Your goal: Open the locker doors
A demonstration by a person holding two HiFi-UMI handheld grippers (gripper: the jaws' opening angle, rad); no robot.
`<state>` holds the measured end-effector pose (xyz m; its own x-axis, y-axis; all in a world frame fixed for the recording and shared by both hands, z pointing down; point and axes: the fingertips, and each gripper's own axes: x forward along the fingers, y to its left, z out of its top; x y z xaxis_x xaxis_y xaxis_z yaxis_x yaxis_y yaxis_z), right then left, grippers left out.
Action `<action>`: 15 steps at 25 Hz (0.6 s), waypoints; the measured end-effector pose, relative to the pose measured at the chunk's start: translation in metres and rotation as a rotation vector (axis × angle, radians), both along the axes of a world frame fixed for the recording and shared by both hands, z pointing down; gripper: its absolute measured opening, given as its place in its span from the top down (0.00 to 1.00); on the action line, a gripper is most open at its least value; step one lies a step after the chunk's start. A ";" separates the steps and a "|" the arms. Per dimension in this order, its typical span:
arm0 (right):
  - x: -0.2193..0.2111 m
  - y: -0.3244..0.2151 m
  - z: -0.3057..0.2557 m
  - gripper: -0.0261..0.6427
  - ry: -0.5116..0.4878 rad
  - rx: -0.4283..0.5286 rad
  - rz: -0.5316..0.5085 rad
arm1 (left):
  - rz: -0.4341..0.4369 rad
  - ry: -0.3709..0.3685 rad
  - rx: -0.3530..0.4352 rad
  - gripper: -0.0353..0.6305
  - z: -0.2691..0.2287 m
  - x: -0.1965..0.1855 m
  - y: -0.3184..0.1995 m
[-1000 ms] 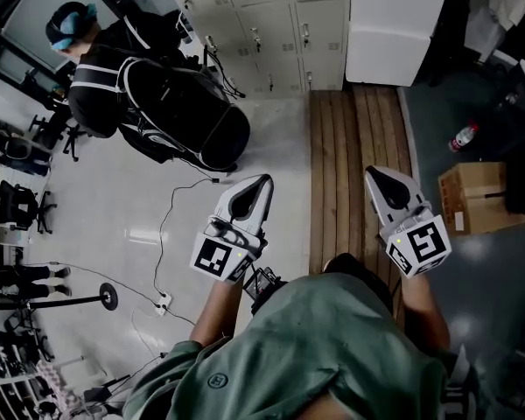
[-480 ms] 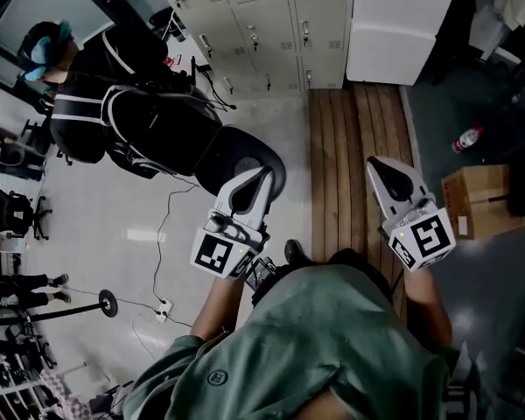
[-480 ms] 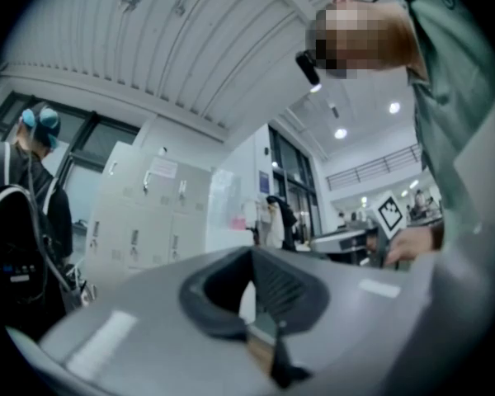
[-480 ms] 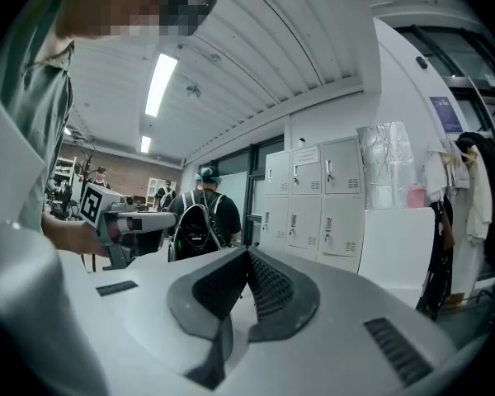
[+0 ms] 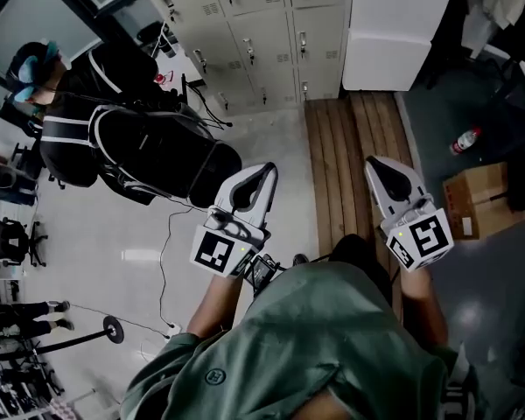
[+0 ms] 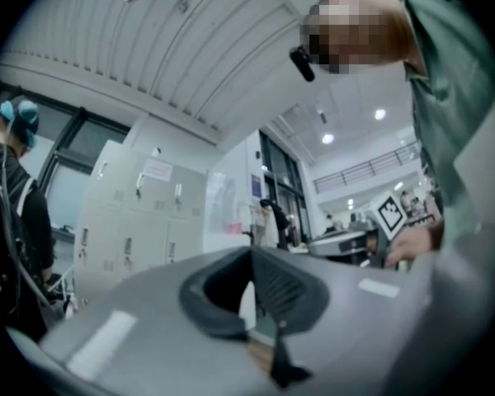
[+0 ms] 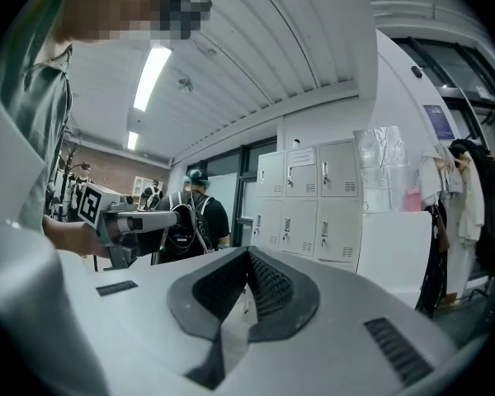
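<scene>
Standing across the upper middle of the head view is a bank of pale grey metal lockers (image 5: 254,24), each door carrying a small handle and a vent slot. Every door in sight is lying flush and closed. Both gripper views are showing this bank ahead, well apart from the jaws.

- Left hand-held gripper (image 5: 266,173): a grey shell with a square-marker cube. It is pointing up the frame from the centre, hanging over the pale glossy floor (image 5: 131,234). Its jaws are pressing together at the tips and are gripping nothing.
- Right hand-held gripper (image 5: 374,166): of the same make. It is hanging over the strip of brown wooden slats (image 5: 346,147) that is running up to the lockers. Its jaws are fully closed and are carrying nothing.
- Person in black clothing and a teal cap (image 5: 66,103): standing at the upper left of the frame, just beside the lockers and next to a large black bag (image 5: 171,151).
- Tall white box-shaped cabinet (image 5: 398,24): sitting at the upper right, against the end of the locker bank.
- Clear plastic bottle with a red label (image 5: 463,138): lying on the dark floor at the right edge.
- Brown cardboard box (image 5: 477,201): sitting below the bottle.
- Green shirt (image 5: 332,348): worn by the person holding the grippers and filling the lower middle of the frame.
</scene>
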<state>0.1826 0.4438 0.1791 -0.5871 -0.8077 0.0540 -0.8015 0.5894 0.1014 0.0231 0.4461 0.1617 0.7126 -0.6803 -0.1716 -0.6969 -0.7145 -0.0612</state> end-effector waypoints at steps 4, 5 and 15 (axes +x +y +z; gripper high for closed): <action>-0.012 -0.016 -0.007 0.96 0.017 -0.006 0.013 | 0.005 0.018 -0.016 0.94 -0.002 -0.013 -0.022; -0.013 -0.021 -0.007 0.96 0.020 -0.006 0.015 | 0.005 0.021 -0.019 0.94 -0.001 -0.015 -0.027; -0.006 -0.098 -0.002 0.96 0.010 -0.019 -0.004 | -0.009 0.005 -0.062 0.95 0.010 -0.007 -0.099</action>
<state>0.1761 0.3454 0.1768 -0.5898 -0.8040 0.0755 -0.7980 0.5946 0.0981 0.0160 0.3475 0.1718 0.7055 -0.6962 -0.1327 -0.7036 -0.7105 -0.0131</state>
